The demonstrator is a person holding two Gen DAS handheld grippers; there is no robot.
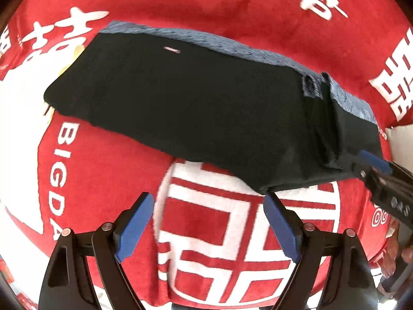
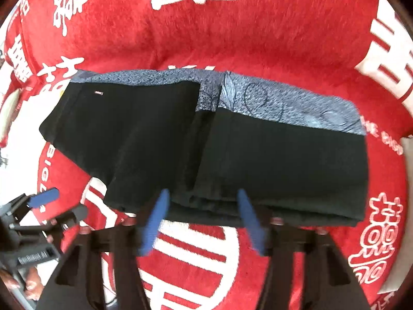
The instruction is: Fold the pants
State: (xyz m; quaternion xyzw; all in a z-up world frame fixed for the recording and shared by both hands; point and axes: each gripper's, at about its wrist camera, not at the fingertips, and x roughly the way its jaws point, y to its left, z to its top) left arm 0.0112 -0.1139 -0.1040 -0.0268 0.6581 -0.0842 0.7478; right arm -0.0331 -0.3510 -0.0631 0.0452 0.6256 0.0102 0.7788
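The black pants [image 2: 206, 149] lie folded into a flat, long bundle on a red cloth [image 2: 232, 33] printed with white characters, which covers the surface beneath. The bundle's long axis runs across both views from left to right; in the left wrist view it slants from upper left down to lower right. A band of blue-grey patterned fabric [image 2: 284, 103] runs along the far long edge, and a small pale tag [image 2: 98, 92] sits near the far left corner. A lengthwise seam or fold line crosses the bundle near its middle in the right wrist view, where one layer overlaps another.

The left gripper [image 1: 209, 222] hangs over bare red-and-white cloth just short of the near edge of the pants; its jaws stand wide apart with nothing between them, and the right blue pad [image 1: 281, 227] is close to the bundle's near corner.

The right gripper [image 2: 204, 222] points down at the near long edge of the pants. Its jaws stand apart, the blurred blue fingertips [image 2: 155, 222] straddling that edge without pressing on the cloth.

Part of a hand [image 1: 395, 255] shows at the right edge of the left wrist view.
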